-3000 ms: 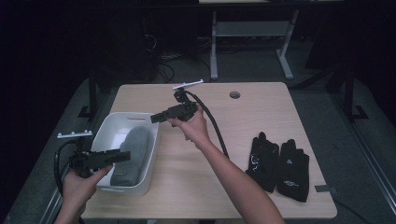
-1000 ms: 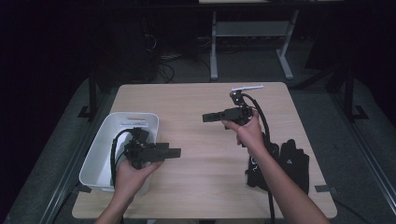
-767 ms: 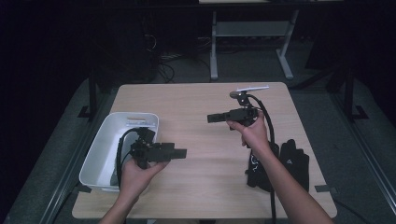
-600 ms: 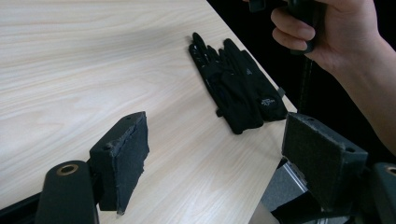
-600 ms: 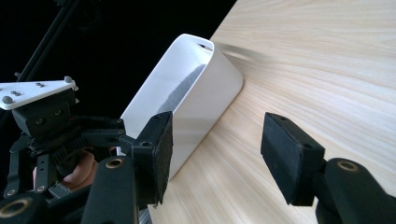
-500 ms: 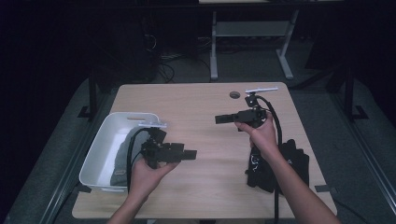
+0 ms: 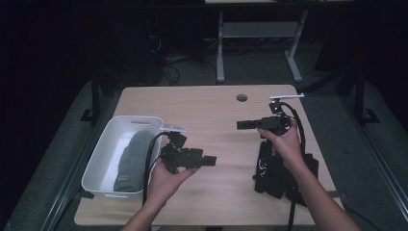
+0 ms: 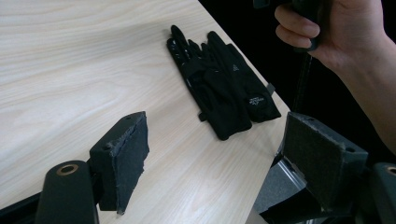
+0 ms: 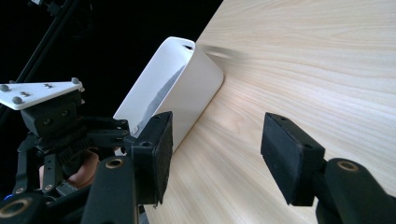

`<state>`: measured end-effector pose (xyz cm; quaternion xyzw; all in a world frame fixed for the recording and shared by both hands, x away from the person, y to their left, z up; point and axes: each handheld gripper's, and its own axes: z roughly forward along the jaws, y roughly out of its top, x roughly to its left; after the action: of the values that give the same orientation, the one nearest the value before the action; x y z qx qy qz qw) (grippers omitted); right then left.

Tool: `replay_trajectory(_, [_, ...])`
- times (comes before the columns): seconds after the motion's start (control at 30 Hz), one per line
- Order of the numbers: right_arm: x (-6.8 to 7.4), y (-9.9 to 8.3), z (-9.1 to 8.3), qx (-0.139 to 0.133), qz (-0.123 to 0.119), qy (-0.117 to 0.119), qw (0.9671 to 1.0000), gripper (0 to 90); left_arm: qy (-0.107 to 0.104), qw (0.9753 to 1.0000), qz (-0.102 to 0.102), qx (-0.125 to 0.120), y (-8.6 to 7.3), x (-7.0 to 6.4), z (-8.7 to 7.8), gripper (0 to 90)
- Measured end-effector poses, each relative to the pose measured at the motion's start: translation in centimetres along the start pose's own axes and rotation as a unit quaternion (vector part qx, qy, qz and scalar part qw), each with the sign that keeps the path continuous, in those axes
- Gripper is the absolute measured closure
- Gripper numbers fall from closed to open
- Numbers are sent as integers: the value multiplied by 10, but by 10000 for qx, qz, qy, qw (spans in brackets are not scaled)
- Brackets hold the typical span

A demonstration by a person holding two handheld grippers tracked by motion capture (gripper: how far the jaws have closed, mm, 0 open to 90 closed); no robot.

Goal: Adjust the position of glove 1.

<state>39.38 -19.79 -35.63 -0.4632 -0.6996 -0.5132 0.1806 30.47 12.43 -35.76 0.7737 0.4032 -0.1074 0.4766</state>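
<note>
The left gripper [image 7: 210, 160] is held above the middle of the wooden table [image 7: 207, 108], its jaws wide apart with nothing between them; in the left gripper view [image 8: 212, 163] the two padded faces frame bare wood, and past them lies a pair of black gloves [image 8: 219, 79] flat on the tabletop near its edge, fingers pointing away. The right gripper [image 7: 239, 125] is lifted over the right half of the table, pointing toward the left, and its jaws are also spread wide and empty, as the right gripper view [image 9: 215, 154] makes plain. The right hand [image 7: 286, 142] that holds it hangs directly above the gloves [image 7: 279, 173], which sit at the table's right front and are partly covered by the forearm from above. The left hand [image 7: 166, 180] comes in from the near edge, just beside a white bin [image 7: 103, 154] that stands on the left side of the table. Inside the bin lies a grey cloth-like thing [image 7: 132, 159], stretched along its length. From the right gripper view the bin's white wall [image 9: 187, 88] rises beyond the left gripper [image 9: 70, 126]. A small round hole [image 7: 242, 97] marks the table's far side.
</note>
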Motion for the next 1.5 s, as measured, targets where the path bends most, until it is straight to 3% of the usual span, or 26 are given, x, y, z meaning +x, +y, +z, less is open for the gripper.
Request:
replay_trajectory(0.23, [-9, -10, -18, -60, 110, -84, 9999, 425, -140, 9999, 29, 59, 2, -6, 17, 225])
replay_trajectory(1.13, [-51, -50, -77, -330, 412, -364, 9979, 414, -371, 9985, 204, 350, 3, -22, 76, 225])
replay_trajectory(1.23, [-57, -58, -86, -327, 521, -470, 9970, 409, -413, 9981, 250, 394, 3, -26, 84, 226])
replay_trajectory(1.5, [-72, -79, -100, -237, 542, -730, 9956, 401, -462, 9968, 422, 507, -3, -33, 107, 225])
